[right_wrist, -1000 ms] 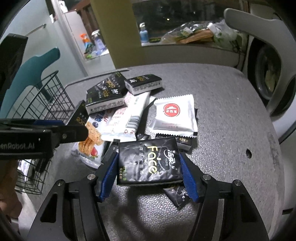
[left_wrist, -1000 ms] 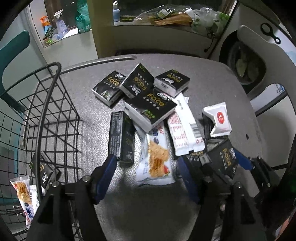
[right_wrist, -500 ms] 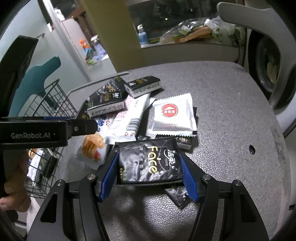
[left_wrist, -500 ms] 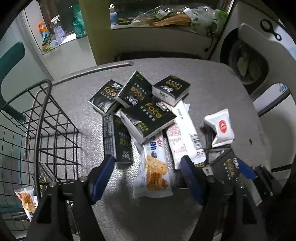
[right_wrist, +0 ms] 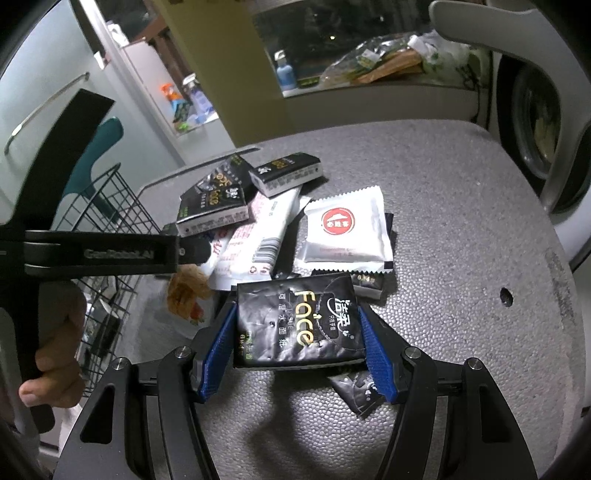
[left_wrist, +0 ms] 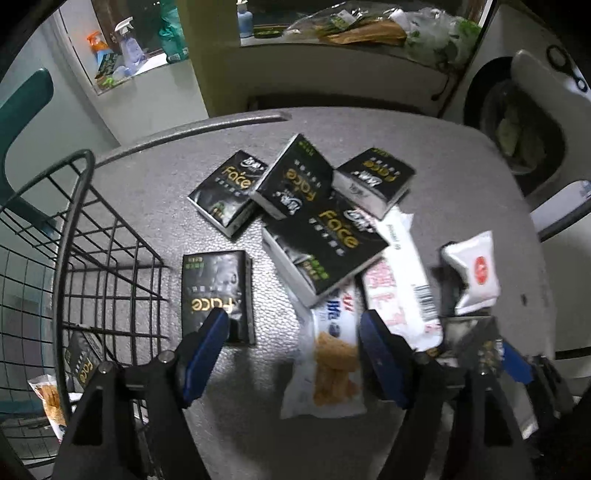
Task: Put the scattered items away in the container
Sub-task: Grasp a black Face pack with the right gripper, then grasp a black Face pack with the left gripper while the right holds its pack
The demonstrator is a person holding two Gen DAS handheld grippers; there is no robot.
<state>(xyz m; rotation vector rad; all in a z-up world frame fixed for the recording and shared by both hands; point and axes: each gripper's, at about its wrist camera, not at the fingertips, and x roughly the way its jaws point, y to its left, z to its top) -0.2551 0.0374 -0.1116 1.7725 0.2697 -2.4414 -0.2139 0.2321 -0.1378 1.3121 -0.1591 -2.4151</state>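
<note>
My right gripper (right_wrist: 297,352) is shut on a black Face tissue pack (right_wrist: 295,323), held just above the grey table (right_wrist: 461,229). My left gripper (left_wrist: 295,354) is open and empty, over the table beside the black wire basket (left_wrist: 74,236). A black Face pack (left_wrist: 216,291) lies by its left finger and a cracker packet (left_wrist: 330,365) by its right finger. Several more black Face packs (left_wrist: 325,243), a white and red wrapper (left_wrist: 400,280) and a white sachet (left_wrist: 476,266) lie scattered beyond. The basket holds a Face pack (left_wrist: 83,363) and a snack packet (left_wrist: 46,397).
The basket stands at the table's left edge. A teal chair back (left_wrist: 22,103) is behind it. A washing machine (left_wrist: 517,122) stands at the right. A shelf with bottles and bags (left_wrist: 354,26) runs behind the table. A small black sachet (right_wrist: 360,391) lies under the right gripper.
My left gripper has risen and shifted right, away from the basket, staying open. My right gripper keeps its hold on the Face pack and has lifted slightly.
</note>
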